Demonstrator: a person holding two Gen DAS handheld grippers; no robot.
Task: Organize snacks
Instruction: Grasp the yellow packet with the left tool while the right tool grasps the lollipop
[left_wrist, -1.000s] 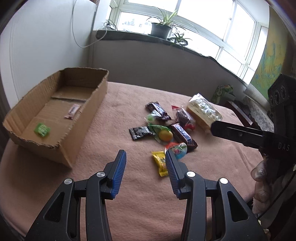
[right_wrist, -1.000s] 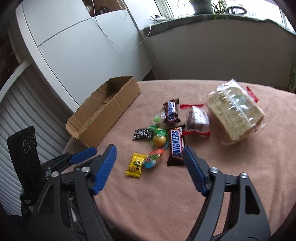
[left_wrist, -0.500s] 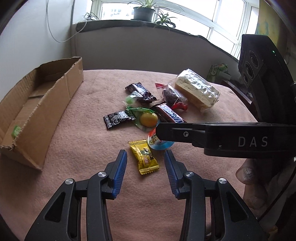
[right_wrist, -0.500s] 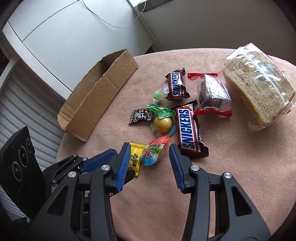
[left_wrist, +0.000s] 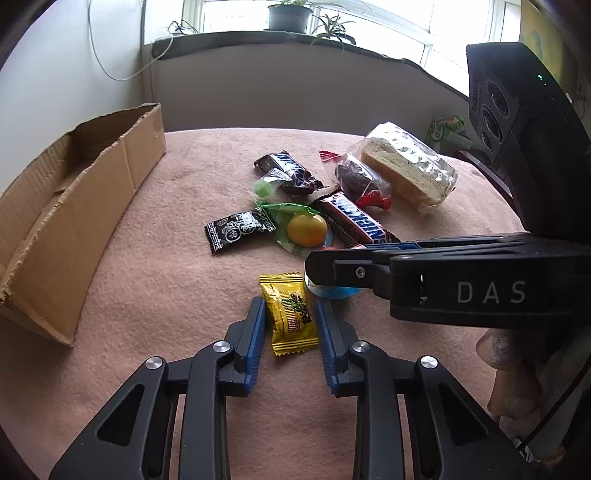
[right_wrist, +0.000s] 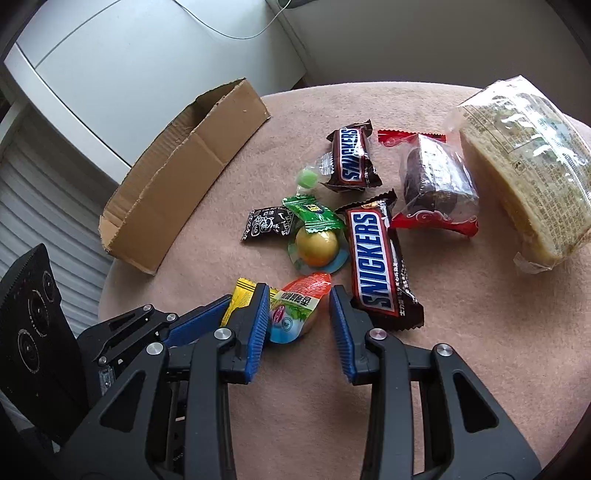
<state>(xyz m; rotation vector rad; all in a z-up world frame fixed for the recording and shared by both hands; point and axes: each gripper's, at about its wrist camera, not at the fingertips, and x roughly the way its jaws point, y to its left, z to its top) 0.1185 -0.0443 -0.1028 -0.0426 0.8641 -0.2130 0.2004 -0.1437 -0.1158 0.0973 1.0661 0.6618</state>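
My left gripper (left_wrist: 290, 310) is open, its blue pads on either side of a yellow candy packet (left_wrist: 290, 314) on the pink tablecloth, close to it but apart. My right gripper (right_wrist: 297, 299) is open around a red-topped jelly cup (right_wrist: 295, 310), with gaps on both sides. The yellow packet (right_wrist: 242, 295) shows partly behind its left finger. Beyond lie a large Snickers bar (right_wrist: 376, 262), a small Snickers (right_wrist: 352, 157), a yellow jelly cup (right_wrist: 317, 245), a black candy (right_wrist: 266, 225) and a green candy (right_wrist: 308, 179). The cardboard box (left_wrist: 70, 206) stands at the left.
A wrapped brown cake (right_wrist: 436, 184) and a big bag of crackers (right_wrist: 524, 162) lie at the right of the pile. The right gripper's body (left_wrist: 461, 280) crosses the left wrist view. The table edge curves close behind the box (right_wrist: 184, 173).
Both grippers have moved forward and down onto the near snacks. The left now straddles the yellow packet; the right has narrowed around the jelly cup.
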